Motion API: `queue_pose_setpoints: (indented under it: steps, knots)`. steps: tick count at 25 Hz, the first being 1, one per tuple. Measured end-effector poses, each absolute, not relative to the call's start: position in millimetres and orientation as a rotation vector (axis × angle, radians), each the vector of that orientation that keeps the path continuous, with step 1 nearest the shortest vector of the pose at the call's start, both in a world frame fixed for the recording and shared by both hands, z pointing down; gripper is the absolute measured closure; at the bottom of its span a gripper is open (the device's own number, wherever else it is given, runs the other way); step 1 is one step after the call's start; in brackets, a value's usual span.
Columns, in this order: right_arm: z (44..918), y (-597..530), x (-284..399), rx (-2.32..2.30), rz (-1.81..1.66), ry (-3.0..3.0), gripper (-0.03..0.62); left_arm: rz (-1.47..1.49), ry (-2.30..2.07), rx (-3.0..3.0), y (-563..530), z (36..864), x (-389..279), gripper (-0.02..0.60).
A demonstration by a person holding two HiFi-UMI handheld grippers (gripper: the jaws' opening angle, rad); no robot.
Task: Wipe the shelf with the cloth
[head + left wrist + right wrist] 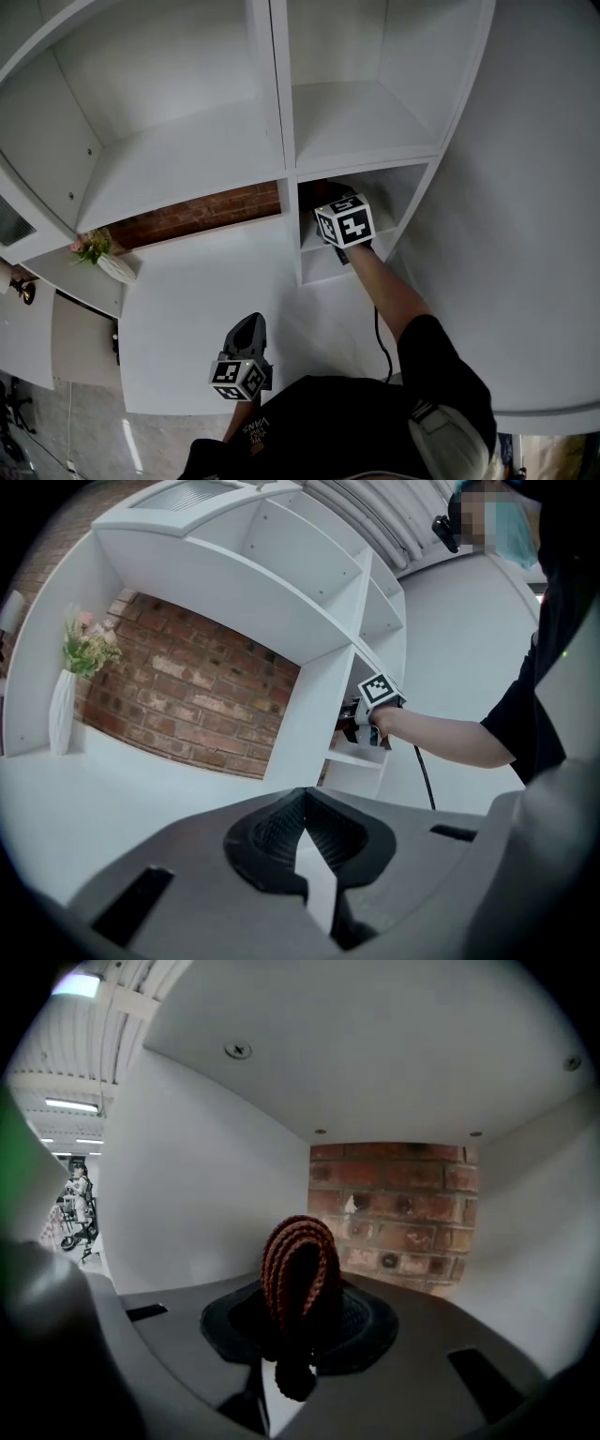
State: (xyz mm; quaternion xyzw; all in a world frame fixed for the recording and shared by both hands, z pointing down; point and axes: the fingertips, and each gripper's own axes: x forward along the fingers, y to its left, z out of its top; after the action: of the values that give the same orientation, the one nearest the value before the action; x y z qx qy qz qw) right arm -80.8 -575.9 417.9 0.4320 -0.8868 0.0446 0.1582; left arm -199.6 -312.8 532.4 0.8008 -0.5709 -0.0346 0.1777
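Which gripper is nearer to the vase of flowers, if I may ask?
Left. The left gripper hovers over the wide shelf bearing the vase; the right gripper, holding the cloth, is inside the small cubby further right.

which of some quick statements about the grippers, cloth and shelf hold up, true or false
1. The right gripper is shut on the cloth. True.
2. The right gripper reaches into a small lower compartment of the shelf. True.
3. The left gripper also holds cloth. False: its jaws are together on nothing.
4. That compartment has a white back panel. False: the brick wall shows behind it.
5. A vase of flowers stands near the brick wall. True.
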Motion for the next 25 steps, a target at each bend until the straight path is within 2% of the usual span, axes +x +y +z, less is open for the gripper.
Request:
queue_pose_setpoints:
  steps: [17, 25]
  knots:
    - [465.3, -605.7, -115.2, 1.070, 0.234, -2.366, 0.508, -0.143, -1.601, 2.232, -319.2, 545.2, -212.1, 0.574]
    - [467.6, -622.0, -79.4, 1.144, 0.168, -2.253, 0.507, -0.155, -1.576, 2.240, -320.6, 548.3, -210.7, 0.574]
